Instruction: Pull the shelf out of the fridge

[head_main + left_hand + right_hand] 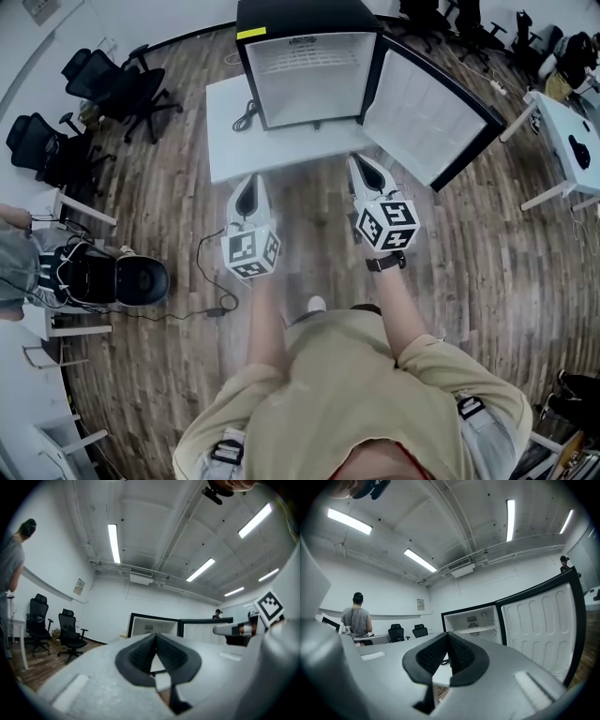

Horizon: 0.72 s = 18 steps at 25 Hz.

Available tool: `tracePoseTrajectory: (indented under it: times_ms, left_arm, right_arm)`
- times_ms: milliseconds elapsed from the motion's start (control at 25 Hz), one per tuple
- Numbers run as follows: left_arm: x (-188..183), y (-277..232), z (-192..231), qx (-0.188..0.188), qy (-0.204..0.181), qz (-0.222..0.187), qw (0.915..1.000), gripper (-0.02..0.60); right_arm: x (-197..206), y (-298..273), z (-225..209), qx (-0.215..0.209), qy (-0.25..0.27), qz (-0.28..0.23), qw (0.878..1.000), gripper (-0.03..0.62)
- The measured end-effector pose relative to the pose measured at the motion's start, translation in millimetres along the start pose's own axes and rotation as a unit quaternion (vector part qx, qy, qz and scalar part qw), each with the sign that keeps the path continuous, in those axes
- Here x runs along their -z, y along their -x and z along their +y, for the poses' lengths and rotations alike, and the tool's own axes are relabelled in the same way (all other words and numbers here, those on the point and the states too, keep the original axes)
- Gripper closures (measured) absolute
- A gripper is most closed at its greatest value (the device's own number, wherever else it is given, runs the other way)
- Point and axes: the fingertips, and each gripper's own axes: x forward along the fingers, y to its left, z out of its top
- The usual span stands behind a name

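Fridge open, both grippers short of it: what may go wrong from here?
Both the left gripper and right gripper are shut; reaching in so may shove the shelf, not grip it. The open door near the right gripper might get bumped. A hard pull may slide the fridge on its table.
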Motion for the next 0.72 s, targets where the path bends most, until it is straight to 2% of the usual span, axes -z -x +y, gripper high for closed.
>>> tracePoseTrajectory:
  times_ms: [280, 520, 720]
  left_arm:
    - [22, -32, 12, 0.03, 0.029, 0.016, 0.999, 0.58]
    - [23, -84, 22, 0.043, 0.029, 0.02, 0.9985, 0.58]
    - [28, -140, 24, 0.053, 0.045, 0.02, 0.9974, 0.58]
  right_arm:
    - [12, -40, 1, 0.006, 0.014, 0.027, 1.0, 0.589]
    - [9, -82, -27, 0.013, 0.004, 0.023, 1.0, 0.589]
    - [19, -129, -68, 0.009, -0.023, 0.026, 0.999, 0.589]
